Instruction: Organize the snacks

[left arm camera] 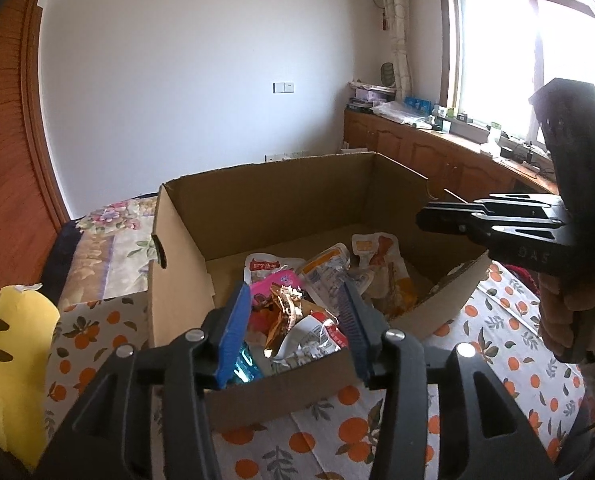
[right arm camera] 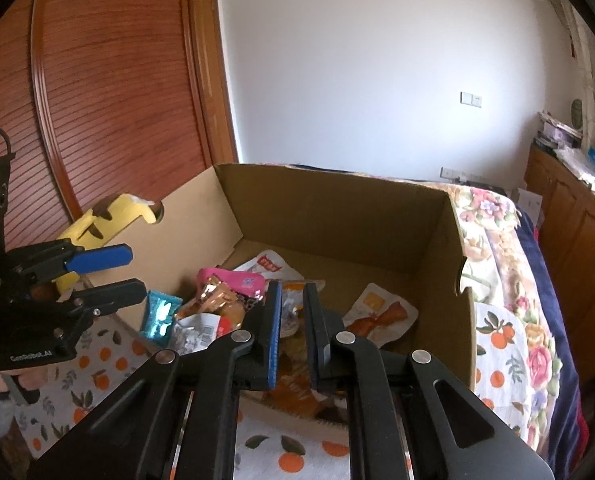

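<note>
An open cardboard box (left arm camera: 281, 196) (right arm camera: 337, 208) sits on an orange-print cloth and holds a pile of snack packets (left arm camera: 297, 308) (right arm camera: 217, 304): a pink one (right arm camera: 237, 280), a gold foil one (left arm camera: 285, 312), a teal one (right arm camera: 159, 314) and a sausage pouch (right arm camera: 381, 314). My left gripper (left arm camera: 293, 320) is open and empty above the box's near edge. My right gripper (right arm camera: 291, 320) hovers over the box with jaws a narrow gap apart, holding nothing. Each gripper shows in the other's view, the left (right arm camera: 109, 276) and the right (left arm camera: 449, 220).
A yellow plush toy (left arm camera: 13, 356) (right arm camera: 109, 220) lies left of the box. A floral quilt (right arm camera: 493, 248) covers the bed behind. A wooden louvred door (right arm camera: 109, 80) stands at the left, wooden cabinets (left arm camera: 437, 152) under the window.
</note>
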`<state>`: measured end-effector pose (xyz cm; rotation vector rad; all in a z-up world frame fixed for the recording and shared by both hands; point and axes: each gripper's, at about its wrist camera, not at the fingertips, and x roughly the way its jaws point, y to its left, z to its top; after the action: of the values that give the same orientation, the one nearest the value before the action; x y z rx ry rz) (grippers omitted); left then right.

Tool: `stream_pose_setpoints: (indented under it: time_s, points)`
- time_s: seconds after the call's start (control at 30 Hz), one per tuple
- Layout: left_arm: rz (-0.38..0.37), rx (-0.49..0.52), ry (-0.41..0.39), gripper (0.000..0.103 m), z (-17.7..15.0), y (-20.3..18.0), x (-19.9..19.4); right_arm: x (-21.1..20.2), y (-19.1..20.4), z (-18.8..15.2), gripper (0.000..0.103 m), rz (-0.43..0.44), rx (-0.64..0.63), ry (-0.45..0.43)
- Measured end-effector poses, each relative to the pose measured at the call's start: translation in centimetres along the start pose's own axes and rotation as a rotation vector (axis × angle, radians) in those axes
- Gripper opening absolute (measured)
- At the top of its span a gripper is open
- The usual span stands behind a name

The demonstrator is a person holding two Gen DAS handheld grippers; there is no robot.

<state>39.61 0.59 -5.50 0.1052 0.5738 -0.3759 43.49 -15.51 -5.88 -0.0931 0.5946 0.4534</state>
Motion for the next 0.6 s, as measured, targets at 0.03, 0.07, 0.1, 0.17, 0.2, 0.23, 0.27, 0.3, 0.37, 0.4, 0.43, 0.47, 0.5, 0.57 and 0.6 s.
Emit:
stream_pose_setpoints:
  time_s: [0.03,0.07,0.1,0.17,0.2,0.23,0.27,0.3,0.37,0.4,0.43,0.47,0.5,0.57,0.6]
  points:
    - [0.005,0.003,0.0,0.046,0.0,-0.1,-0.3,-0.4,0.1,0.0,0.009,0.0,0.001,-0.002]
    - [0.011,0.005,-0.003,0.046,0.0,-0.3,-0.7,-0.7,0.3,0.0,0.009,0.0,-0.001,-0.004]
    - [0.016,0.006,-0.004,0.046,0.1,-0.4,-1.0,-1.0,0.5,0.0,0.009,-0.001,-0.001,-0.006]
    - [0.021,0.007,-0.008,0.047,0.2,-0.8,-2.0,-2.0,0.7,0.0,0.01,-0.003,0.002,-0.012]
    - [0.025,0.008,-0.01,0.047,0.3,-1.0,-2.6,-2.6,0.8,-0.1,0.01,-0.005,0.005,-0.015]
    - [0.031,0.01,-0.015,0.047,0.4,-1.2,-3.2,-3.1,0.9,0.0,0.01,-0.006,0.007,-0.018]
    - [0.036,0.012,-0.019,0.048,0.5,-1.5,-3.8,-3.8,1.0,0.0,0.01,-0.008,0.008,-0.023]
    - [0.043,0.014,-0.026,0.048,0.5,-1.8,-4.6,-4.6,1.2,0.0,0.01,-0.011,0.009,-0.029]
    - [0.053,0.014,-0.033,0.05,0.6,-2.3,-5.9,-6.0,1.5,0.0,0.011,-0.016,0.011,-0.041]
    - [0.059,0.012,-0.033,0.05,0.6,-2.5,-6.5,-6.9,1.7,-0.1,0.011,-0.018,0.011,-0.048]
    - [0.067,0.012,-0.032,0.05,0.5,-2.7,-7.2,-7.6,1.8,-0.1,0.011,-0.021,0.012,-0.052]
    - [0.072,0.013,-0.031,0.05,0.5,-2.9,-7.7,-8.5,2.0,-0.2,0.011,-0.024,0.014,-0.057]
    - [0.08,0.015,-0.03,0.051,0.3,-3.2,-8.5,-9.2,2.1,-0.4,0.011,-0.026,0.016,-0.06]
    - [0.09,0.016,-0.035,0.051,0.2,-3.5,-9.6,-10.7,2.5,-0.8,0.011,-0.031,0.017,-0.065]
    - [0.093,0.013,-0.041,0.051,0.1,-3.7,-10.4,-11.3,2.6,-1.0,0.011,-0.036,0.016,-0.068]
